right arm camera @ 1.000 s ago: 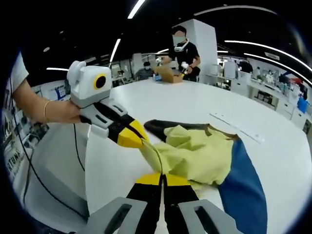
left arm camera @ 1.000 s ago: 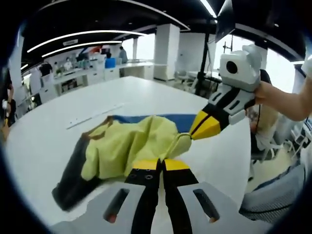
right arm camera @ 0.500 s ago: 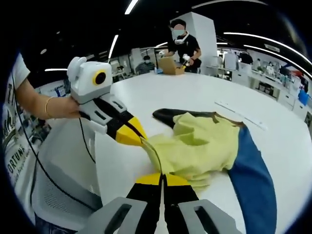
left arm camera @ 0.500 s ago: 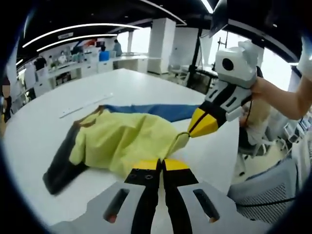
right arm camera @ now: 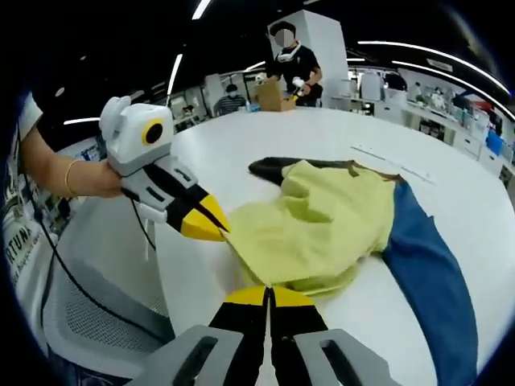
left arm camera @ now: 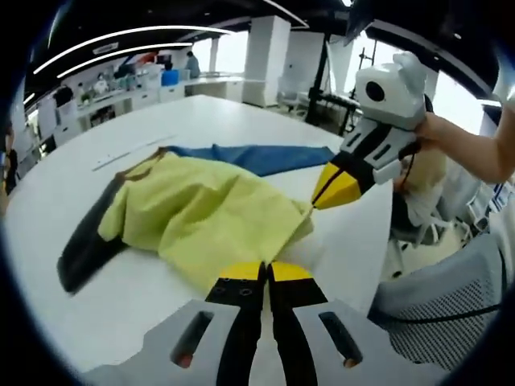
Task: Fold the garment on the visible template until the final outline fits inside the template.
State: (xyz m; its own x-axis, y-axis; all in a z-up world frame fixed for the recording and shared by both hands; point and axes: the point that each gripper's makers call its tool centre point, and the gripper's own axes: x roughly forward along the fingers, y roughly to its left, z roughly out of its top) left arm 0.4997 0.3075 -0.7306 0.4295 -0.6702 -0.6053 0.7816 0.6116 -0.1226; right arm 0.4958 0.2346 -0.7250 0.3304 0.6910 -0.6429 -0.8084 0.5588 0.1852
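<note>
A garment with a yellow body [left arm camera: 205, 217] lies spread on the white table [left arm camera: 241, 121]. Its blue sleeve [left arm camera: 257, 157] reaches away and its dark sleeve [left arm camera: 80, 249] trails left. My left gripper [left arm camera: 263, 273] is shut on the near hem. My right gripper [left arm camera: 322, 197], held in a hand, comes in from the right and pinches the hem corner. In the right gripper view, the yellow body [right arm camera: 322, 221] runs up from my shut right gripper [right arm camera: 268, 294], while the left gripper [right arm camera: 211, 229] bites the hem at the left. The blue sleeve [right arm camera: 426, 265] lies right.
A thin pale strip [left arm camera: 133, 151] lies on the table beyond the collar, also visible as the strip [right arm camera: 394, 165]. A person in black [right arm camera: 290, 60] stands at the far side by a cardboard box. Grey mesh chairs [left arm camera: 451, 305] [right arm camera: 88, 314] stand off the table's near edge.
The two grippers have drawn the hem toward the table's near edge and apart. The bunched yellow body now lies flatter and wider, and both sleeves are stretched out.
</note>
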